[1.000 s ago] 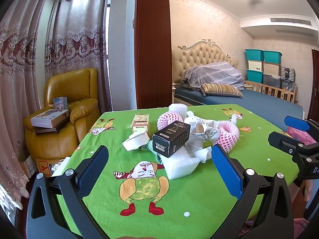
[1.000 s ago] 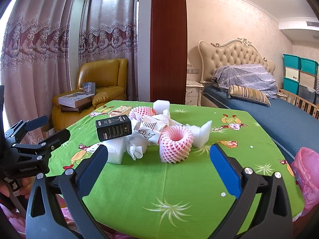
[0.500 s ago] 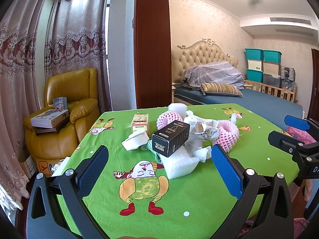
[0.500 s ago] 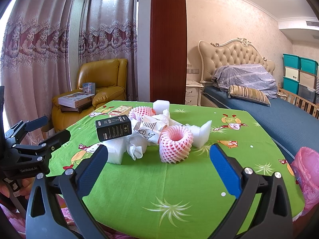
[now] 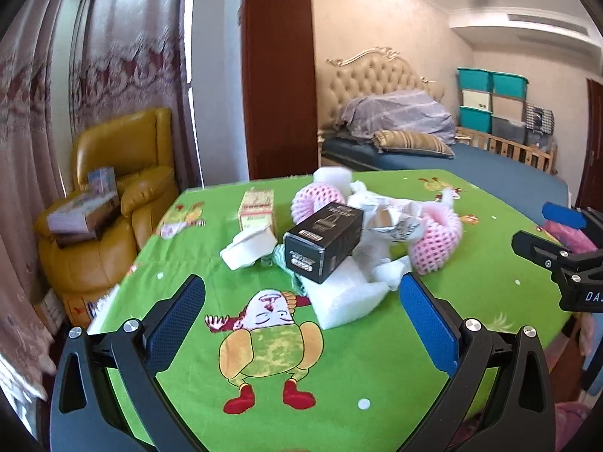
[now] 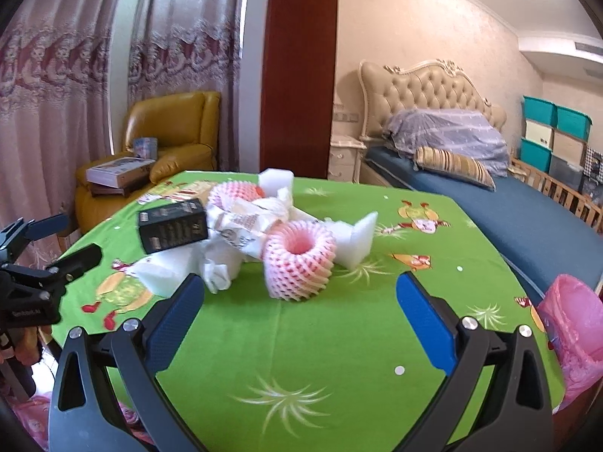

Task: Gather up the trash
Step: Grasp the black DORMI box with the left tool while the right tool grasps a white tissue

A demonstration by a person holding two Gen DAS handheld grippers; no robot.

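You are bringing both tongs in closer to the heap than they were a moment ago; the trash is looming larger in each view and the edges are blurring a little with the motion. That suggests you are starting the approach, with nothing picked up yet.

Your left tongs [image 5: 301, 301] are standing wide with nothing between the blue pads, lined up on the black box [image 5: 323, 241], which is resting tilted on a white foam block [image 5: 345, 299]. Your right tongs [image 6: 299, 297] are likewise wide and holding nothing, facing the pink foam net [image 6: 299, 260] just ahead of them.

All the trash is sitting in one pile near the middle of the green tablecloth [image 5: 377, 369]: the box, the foam block, crumpled white paper [image 6: 241, 226], a second pink net [image 5: 312, 201] behind, a small yellow carton [image 5: 257, 209] standing upright and a flattened white cup [image 5: 250, 248] beside it.

As for containers, a pink bag [image 6: 573, 324] is hanging at the table's right edge (probably where the trash is going). Its inside is not showing, so you cannot tell what it is holding. The teal bins [image 6: 557, 116] by the far wall are lidded, their contents hidden.
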